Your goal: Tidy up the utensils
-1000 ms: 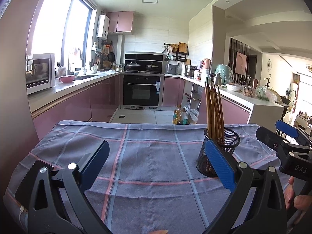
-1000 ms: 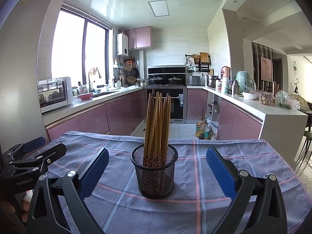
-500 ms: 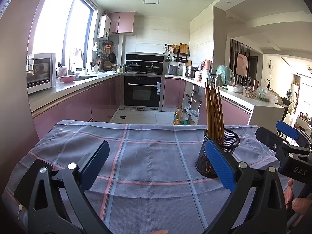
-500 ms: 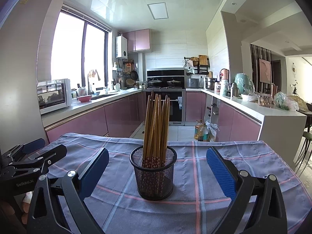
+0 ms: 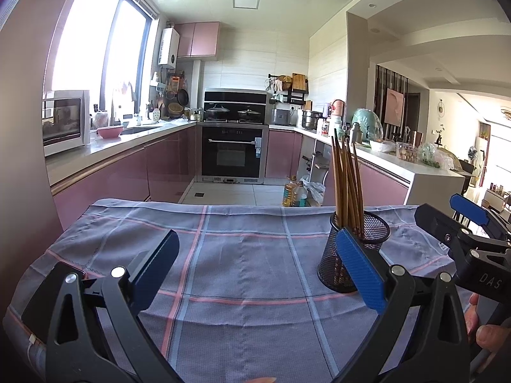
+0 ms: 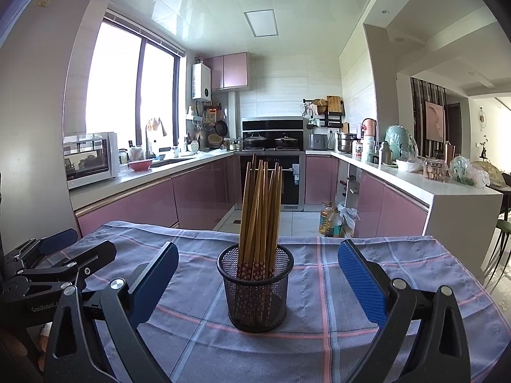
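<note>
Chopsticks [image 6: 260, 210] upright in holder [image 6: 255, 290], seemingly unobstructed

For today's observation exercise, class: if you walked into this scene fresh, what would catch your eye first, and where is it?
First, the bundle of brown chopsticks standing upright in a black mesh cup in the middle of the checked cloth. Next, the right gripper, open, with its blue pads on either side of the cup, not touching it. The left gripper is also open over bare cloth, the cup to its right.

both claws gape wide (left claw [image 5: 255, 269], right claw [image 6: 257, 276]).
</note>
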`<state>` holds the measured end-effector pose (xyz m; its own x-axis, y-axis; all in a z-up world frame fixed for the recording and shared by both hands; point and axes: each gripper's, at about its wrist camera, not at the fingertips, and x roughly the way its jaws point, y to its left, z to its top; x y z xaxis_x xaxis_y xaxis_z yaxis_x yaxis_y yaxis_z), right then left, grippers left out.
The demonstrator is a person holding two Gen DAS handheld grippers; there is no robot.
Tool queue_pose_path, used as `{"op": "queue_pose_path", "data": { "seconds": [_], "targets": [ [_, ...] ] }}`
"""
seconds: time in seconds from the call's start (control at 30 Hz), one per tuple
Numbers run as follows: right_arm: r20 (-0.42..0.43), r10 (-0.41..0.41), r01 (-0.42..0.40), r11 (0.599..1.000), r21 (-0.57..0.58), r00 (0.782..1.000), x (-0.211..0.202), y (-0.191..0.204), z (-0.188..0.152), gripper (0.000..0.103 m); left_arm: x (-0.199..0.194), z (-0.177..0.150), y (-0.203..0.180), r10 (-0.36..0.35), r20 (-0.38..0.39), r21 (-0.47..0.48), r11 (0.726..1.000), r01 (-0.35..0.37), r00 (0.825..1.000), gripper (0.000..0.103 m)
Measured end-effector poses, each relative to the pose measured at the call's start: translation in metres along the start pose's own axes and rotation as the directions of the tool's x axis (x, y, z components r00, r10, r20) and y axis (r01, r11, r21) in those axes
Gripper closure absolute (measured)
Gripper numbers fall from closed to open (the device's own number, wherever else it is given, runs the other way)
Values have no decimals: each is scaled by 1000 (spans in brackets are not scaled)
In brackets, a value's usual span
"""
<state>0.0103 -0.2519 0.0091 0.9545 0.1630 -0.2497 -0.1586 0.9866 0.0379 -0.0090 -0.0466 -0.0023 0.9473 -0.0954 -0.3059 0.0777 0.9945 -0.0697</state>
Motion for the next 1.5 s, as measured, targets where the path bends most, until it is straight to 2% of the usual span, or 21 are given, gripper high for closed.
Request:
{"op": "queue_pose_path", "data": {
  "seconds": [1.5],
  "targets": [
    [3,-1,1,1000,16,1000,2,-3,-3,6,1,-2,-4,-6,-2,4,1000,6,1000,6]
  ]
}}
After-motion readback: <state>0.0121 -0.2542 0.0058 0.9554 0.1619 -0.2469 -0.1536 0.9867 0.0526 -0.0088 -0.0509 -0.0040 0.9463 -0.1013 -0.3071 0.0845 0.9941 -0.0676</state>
